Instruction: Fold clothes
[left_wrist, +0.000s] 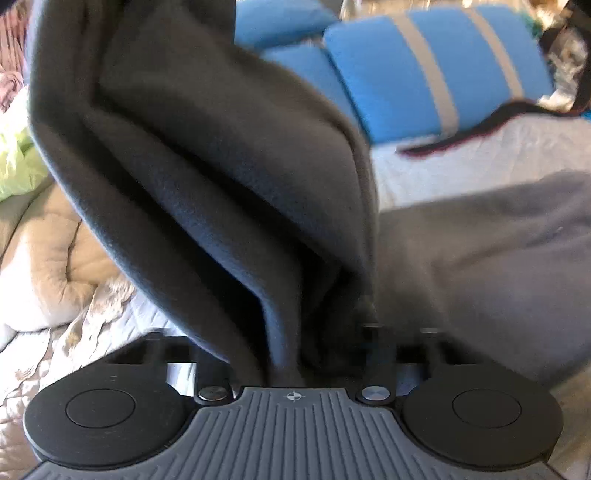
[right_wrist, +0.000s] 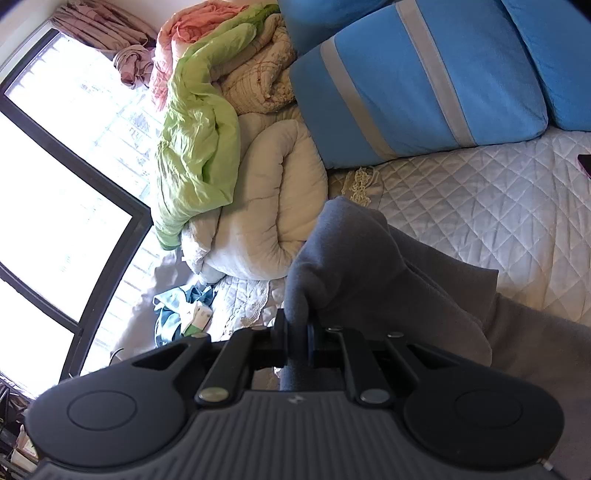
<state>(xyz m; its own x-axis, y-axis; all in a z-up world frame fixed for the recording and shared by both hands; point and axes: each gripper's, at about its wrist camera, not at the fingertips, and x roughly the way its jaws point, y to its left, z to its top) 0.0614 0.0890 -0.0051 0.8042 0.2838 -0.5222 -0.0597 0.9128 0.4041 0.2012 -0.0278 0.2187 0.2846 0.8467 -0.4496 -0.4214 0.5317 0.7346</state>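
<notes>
Bunched at six o'clock, the grey garment (left_wrist: 207, 177) sits pinched in my left gripper (left_wrist: 291, 354) and right gripper (right_wrist: 295, 339), lifted over the bed (right_wrist: 480, 206); mid-fold, I judge, needing its held edge laid flat toward twelve.

Your left gripper (left_wrist: 295, 354) shows a ribbed grey plate with a crosshair mark, black round discs, silver screws; your right gripper (right_wrist: 296, 341) matches, black linkage bars.

Garment (right_wrist: 369, 266) on bed (right_wrist: 480, 206); pillows (right_wrist: 424, 85) behind it; rolled quilts (right_wrist: 258, 206) left of pillows.
</notes>
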